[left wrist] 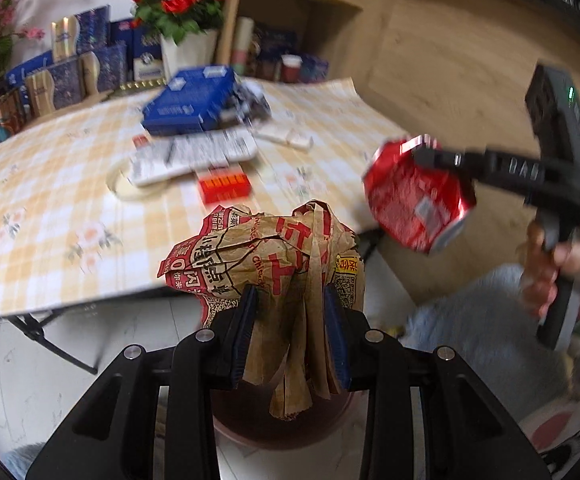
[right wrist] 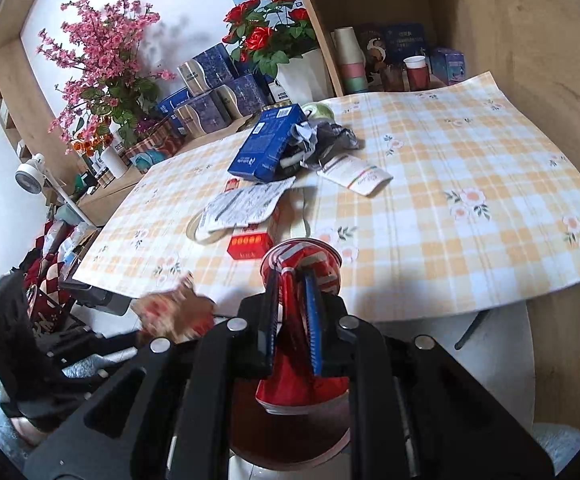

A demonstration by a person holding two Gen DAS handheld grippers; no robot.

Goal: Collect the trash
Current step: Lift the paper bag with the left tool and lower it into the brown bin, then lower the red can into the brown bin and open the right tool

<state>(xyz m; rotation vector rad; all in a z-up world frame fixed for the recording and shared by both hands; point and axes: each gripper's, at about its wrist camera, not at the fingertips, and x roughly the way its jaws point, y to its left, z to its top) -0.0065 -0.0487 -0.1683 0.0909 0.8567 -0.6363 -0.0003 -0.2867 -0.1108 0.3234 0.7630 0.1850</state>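
My left gripper [left wrist: 290,304] is shut on a crumpled brown paper bag [left wrist: 265,252] with red print, held off the table's near edge. Below it shows the dark red inside of a round bin [left wrist: 245,428]. At the right of the same view, my right gripper [left wrist: 426,156] clamps a crushed red can [left wrist: 418,200]. In the right wrist view the right gripper [right wrist: 293,292] pinches that can [right wrist: 302,260] flat above the bin [right wrist: 257,428]. The paper bag [right wrist: 173,312] appears blurred at the lower left there.
The table with a yellow checked cloth [right wrist: 450,240] carries a blue box [right wrist: 265,144], a crumpled grey wrapper [right wrist: 326,136], a white packet [right wrist: 354,172], a printed leaflet [right wrist: 245,204] and a small red box [right wrist: 249,244]. Flowers, boxes and a wooden shelf [right wrist: 370,20] stand behind.
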